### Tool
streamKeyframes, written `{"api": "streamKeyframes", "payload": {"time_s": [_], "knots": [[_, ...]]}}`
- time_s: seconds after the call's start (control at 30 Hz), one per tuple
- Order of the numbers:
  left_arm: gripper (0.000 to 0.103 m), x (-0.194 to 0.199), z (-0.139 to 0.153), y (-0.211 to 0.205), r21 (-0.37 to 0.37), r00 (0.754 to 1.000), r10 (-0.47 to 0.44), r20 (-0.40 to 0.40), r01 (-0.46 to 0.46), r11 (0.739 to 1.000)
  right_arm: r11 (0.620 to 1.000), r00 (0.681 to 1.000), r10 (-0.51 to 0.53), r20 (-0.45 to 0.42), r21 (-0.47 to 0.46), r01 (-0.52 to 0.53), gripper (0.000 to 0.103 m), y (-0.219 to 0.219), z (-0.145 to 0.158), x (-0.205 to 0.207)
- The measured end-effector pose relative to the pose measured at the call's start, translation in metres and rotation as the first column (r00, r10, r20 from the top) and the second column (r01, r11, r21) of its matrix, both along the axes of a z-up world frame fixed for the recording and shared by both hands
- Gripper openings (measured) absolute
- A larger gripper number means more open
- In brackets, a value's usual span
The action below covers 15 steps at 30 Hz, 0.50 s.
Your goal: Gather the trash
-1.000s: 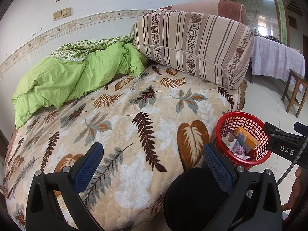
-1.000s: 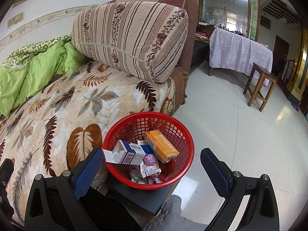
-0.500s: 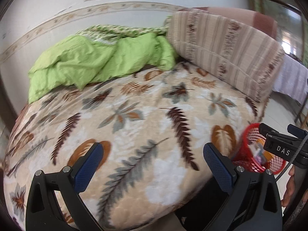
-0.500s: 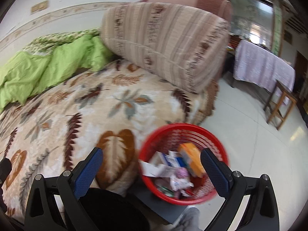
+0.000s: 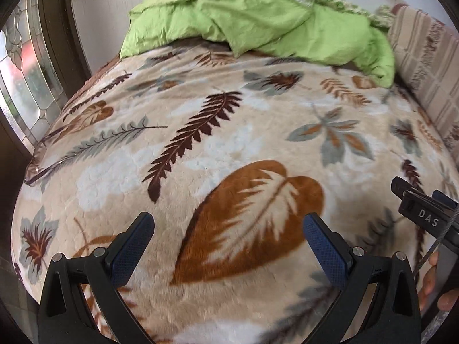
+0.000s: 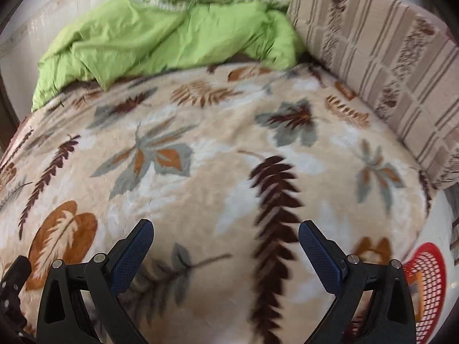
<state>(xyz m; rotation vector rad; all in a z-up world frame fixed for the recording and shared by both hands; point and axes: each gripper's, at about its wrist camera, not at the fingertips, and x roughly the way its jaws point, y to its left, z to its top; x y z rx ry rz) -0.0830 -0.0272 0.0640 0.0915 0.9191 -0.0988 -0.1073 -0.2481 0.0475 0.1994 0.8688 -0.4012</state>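
My left gripper (image 5: 228,229) is open and empty above the leaf-patterned blanket (image 5: 229,132) on the bed. My right gripper (image 6: 225,236) is open and empty over the same blanket (image 6: 200,157). The red mesh trash basket (image 6: 429,283) shows at the lower right edge of the right wrist view, beside the bed, with an orange box partly visible inside. No loose trash shows on the blanket. The right gripper's body (image 5: 424,215) shows at the right edge of the left wrist view.
A crumpled green duvet (image 5: 258,17) lies at the far side of the bed. A striped cushion (image 6: 387,66) stands along the right side. A glass window or door (image 5: 23,71) is at the left of the bed.
Both grippers have swung left, away from the red basket and over the bed. The basket has left the left wrist view and slid to the right edge of the right wrist view.
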Motion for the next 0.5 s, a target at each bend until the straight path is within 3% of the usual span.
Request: {"api": "streamKeyframes", "payload": {"time_s": [0.13,0.23,0.33,0.5], "knots": [[0.103,0.037,-0.021,-0.005,-0.045,0.997,-0.009,-0.082,0.006,0.999,1.000,0.998,-0.013,-0.060,0.027,0.015,0.102,0.002,-0.027,0.041],[0.103,0.060,-0.039,-0.005,-0.054,0.992,0.007,-0.123,-0.014,0.998,0.999,0.998,-0.040,-0.051,0.026,0.041,0.102,0.001,-0.037,0.058],[0.103,0.069,-0.041,-0.006,-0.045,0.995,0.009,-0.100,-0.014,0.999,0.998,0.996,-0.049,-0.080,0.042,0.053,0.102,-0.003,-0.047,0.073],[0.103,0.076,-0.046,-0.005,-0.023,0.997,0.011,-0.082,-0.013,1.000,0.998,0.996,-0.067,-0.061,-0.013,0.066,0.102,0.002,-0.048,0.076]]}}
